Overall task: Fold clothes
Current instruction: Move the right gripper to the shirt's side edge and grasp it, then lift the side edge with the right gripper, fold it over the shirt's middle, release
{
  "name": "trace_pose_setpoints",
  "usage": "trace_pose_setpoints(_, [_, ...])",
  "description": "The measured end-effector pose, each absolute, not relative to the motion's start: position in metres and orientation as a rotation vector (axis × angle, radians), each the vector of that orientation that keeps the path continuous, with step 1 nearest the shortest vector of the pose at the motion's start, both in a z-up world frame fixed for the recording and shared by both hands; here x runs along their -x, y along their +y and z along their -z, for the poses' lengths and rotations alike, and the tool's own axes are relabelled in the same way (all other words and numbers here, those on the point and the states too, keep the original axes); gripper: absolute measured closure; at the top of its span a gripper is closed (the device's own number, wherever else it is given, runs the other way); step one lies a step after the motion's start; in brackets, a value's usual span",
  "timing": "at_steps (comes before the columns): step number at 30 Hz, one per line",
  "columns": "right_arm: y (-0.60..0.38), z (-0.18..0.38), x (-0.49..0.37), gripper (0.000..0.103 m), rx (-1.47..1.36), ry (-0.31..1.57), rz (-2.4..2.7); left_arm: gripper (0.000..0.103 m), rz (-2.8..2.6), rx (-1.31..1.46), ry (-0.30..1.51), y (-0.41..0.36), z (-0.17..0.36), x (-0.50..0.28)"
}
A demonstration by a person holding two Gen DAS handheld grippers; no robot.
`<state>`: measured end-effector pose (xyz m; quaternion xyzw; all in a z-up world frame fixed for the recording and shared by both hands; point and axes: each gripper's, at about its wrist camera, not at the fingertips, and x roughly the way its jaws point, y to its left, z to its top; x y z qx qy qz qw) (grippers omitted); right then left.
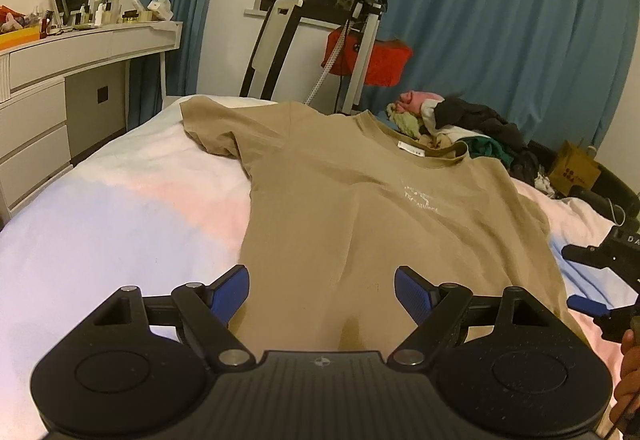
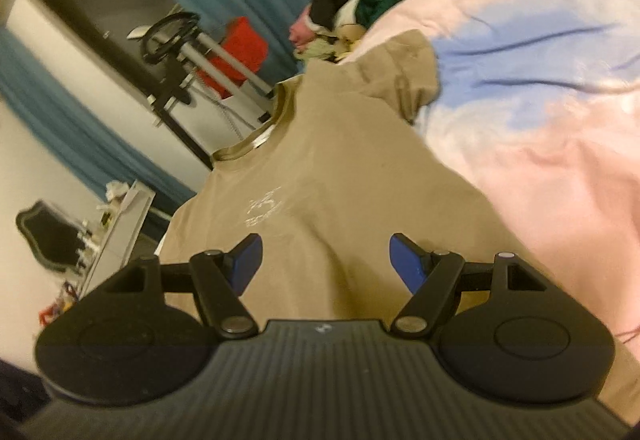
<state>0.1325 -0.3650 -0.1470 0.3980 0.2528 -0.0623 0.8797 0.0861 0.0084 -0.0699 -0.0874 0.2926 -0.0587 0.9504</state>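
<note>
Right up close in the left wrist view, the left tongs [image 1: 322, 296] sat spread wide with nothing between the blue pads, hovering over the bottom part of the tan t-shirt [image 1: 360, 208]. Same deal on the other side: the right tongs [image 2: 326, 260] were wide apart too, nothing pinched, pointed along the shirt's lower half, though that picture was tilted and kinda blurry. You could also catch the right tongs off at the right edge of the left view, just beside the shirt's side, with a bit of the person's hand [image 1: 630, 368] behind them.

The shirt was laid out flat, front up, on the bed [image 1: 120, 216], which had a pink and pale blue cover. Small white print on the chest, collar pointing away, one sleeve spread out toward the far left corner.

Past the collar was a messy pile of clothes [image 1: 460, 120], pink, green, black stuff all mixed. Further back: a white dresser [image 1: 80, 80] with a mirror and bottles on the left, something red [image 1: 368, 56] on a stand, and blue curtains [image 1: 500, 20] around a dark window.
</note>
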Motion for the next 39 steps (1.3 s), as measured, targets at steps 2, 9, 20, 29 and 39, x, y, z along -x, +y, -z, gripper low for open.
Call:
trace_pose_setpoints(2, [-0.37,0.149,-0.137,0.03,-0.837,0.529,0.15,0.021,0.115,0.183,0.599,0.009,0.069,-0.088])
trace_pose_setpoints(9, [-0.399,0.154,-0.177,0.03,-0.727,0.47,0.216,0.02,0.129,0.223,0.628,0.01,0.074,-0.093])
trace_pose_setpoints(20, [-0.484,0.213,-0.204,0.04,-1.0,0.328,0.357,0.02,0.137,0.222,0.658,-0.002,0.091,-0.107])
trace_pose_setpoints(29, [-0.506,0.232,-0.23,0.062,-1.04,0.316,0.327,0.02,0.157,0.254,0.695,-0.013,0.111,-0.117])
trace_pose_setpoints(39, [-0.495,0.235,-0.271,0.094,-1.002,0.393,0.256,0.02,0.144,0.229,0.718,-0.022,0.128,-0.125])
